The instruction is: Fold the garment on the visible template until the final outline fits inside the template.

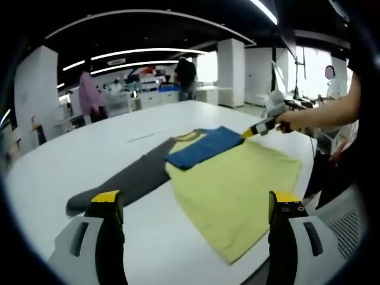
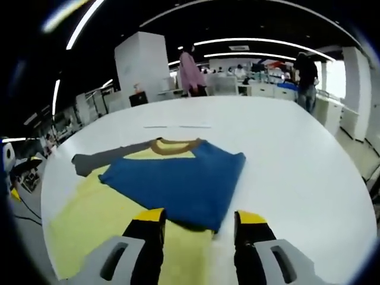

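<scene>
Right gripper [image 2: 199, 221] gaping over shirt [image 1: 237, 178] — white table [image 2: 285, 148], bright workroom.

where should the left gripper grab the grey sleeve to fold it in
Probably at the grey sleeve cuff, its free outer end, coming from the left gripper side. The sleeve lies flat and stretched away from the yellow body on the white table, so lifting that tip lets it swing over like the blue sleeve.
</scene>
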